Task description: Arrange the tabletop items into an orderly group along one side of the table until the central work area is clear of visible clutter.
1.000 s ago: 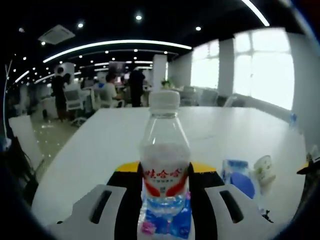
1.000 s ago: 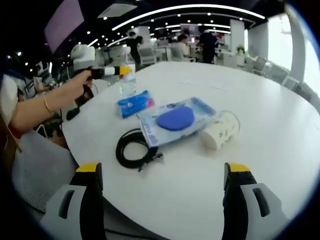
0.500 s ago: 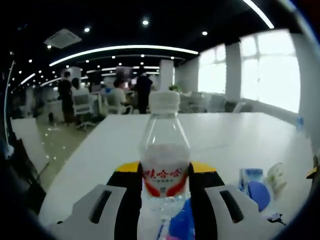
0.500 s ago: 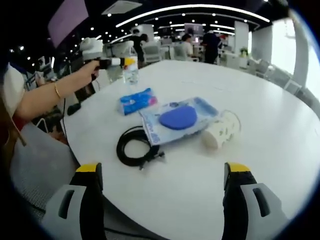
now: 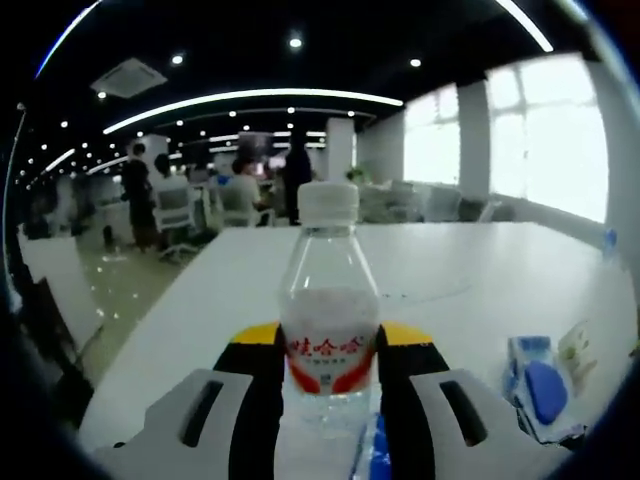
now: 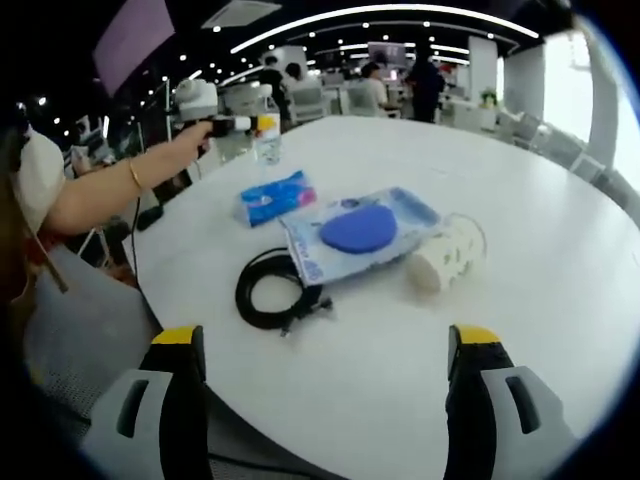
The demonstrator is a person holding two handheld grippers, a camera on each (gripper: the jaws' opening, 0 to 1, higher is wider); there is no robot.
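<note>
Cable [image 6: 275, 295] beside packet [image 6: 360, 232], cup [image 6: 447, 254] perhaps touching it.

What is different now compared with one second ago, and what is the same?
The left gripper, shut on the water bottle, has carried it farther across the table, away from the blue packet. Nothing was let go. The cable, the pouch and the paper cup lie as before, and the right gripper stays open and empty.

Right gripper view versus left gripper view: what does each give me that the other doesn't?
Right gripper view alone: the coiled black cable, and open fingers of the right gripper. Left gripper view alone: the bottle's red label up close. Both: the water bottle clamped in the left gripper, the blue pouch, the white table.
</note>
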